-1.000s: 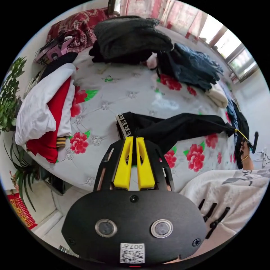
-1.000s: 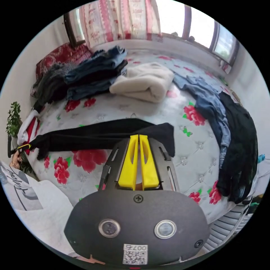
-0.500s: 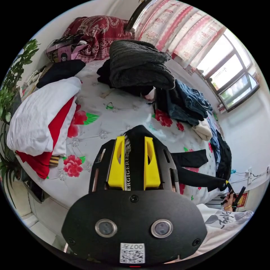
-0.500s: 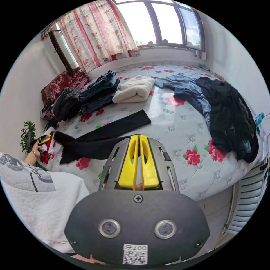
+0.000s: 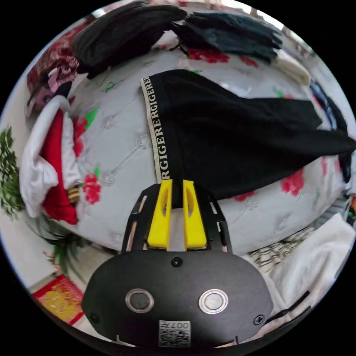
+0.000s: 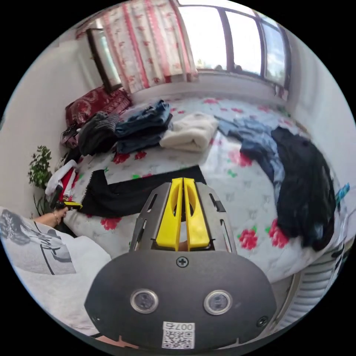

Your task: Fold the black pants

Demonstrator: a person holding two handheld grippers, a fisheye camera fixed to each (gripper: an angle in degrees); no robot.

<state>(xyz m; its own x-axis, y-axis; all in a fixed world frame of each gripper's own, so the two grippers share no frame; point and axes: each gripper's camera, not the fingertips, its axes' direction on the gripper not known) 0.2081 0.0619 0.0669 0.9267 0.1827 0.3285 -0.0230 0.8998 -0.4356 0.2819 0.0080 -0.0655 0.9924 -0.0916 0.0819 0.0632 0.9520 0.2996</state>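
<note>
The black pants lie spread on the flowered bedspread, their lettered waistband toward the left gripper. My left gripper is shut on the waistband's near corner, with dark cloth between the yellow jaws. It also appears in the right gripper view as the left gripper, held in a hand at the waist end of the pants. My right gripper has its jaws together at the leg end, where the cloth runs behind the tips. In the left gripper view one leg tapers tautly to the far right.
Folded dark knitwear and jeans sit at the bed's far side, with a cream sweater beside them. A white and red bundle lies near the waistband. Loose jeans and a black garment cover the right of the bed. A plant stands by the wall.
The pants, stretched taut between both grippers a second ago, now lie spread on the bed. The left jaws, wider apart around the waistband half a second ago, have closed in.
</note>
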